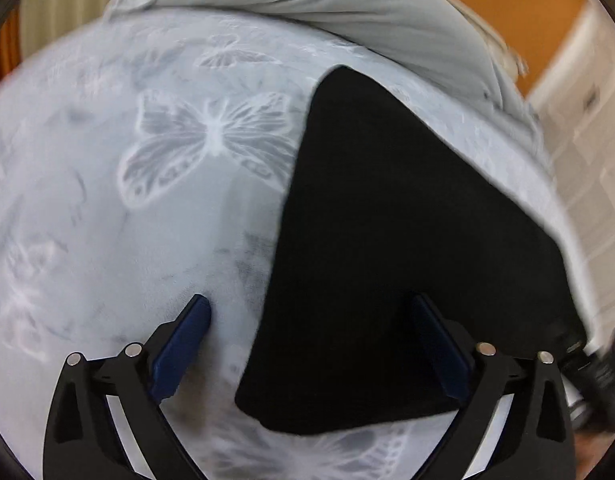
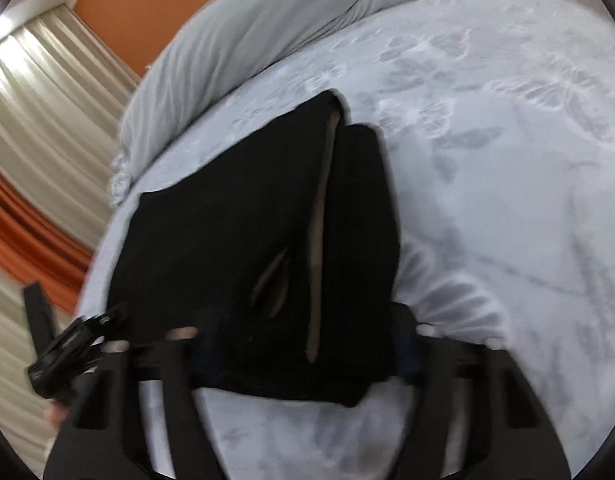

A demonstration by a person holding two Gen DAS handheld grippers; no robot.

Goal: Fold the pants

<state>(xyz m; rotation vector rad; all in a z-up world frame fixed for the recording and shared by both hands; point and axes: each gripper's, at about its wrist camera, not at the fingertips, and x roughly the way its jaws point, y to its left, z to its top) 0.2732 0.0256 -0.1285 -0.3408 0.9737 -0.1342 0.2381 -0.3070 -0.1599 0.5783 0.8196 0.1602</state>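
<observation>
The black pants (image 1: 387,240) lie folded into a compact stack on the bed's pale butterfly-print sheet (image 1: 107,240). My left gripper (image 1: 311,312) hovers at the stack's near left edge and is open. Its left finger is over the bare sheet, its right finger over the black cloth. In the right wrist view the pants (image 2: 227,240) show a folded seam with a brownish lining strip. My right gripper (image 2: 303,344) is blurred, with its jaws apart. The near end of the stack lies between them, and I see no pad pressing on it.
A bunched grey duvet (image 1: 347,4) lies along the far side of the bed (image 2: 507,200). Beyond it are an orange wall (image 2: 147,12) and cream and orange curtains (image 2: 35,140). A black device (image 2: 55,356) shows at the lower left edge of the right wrist view.
</observation>
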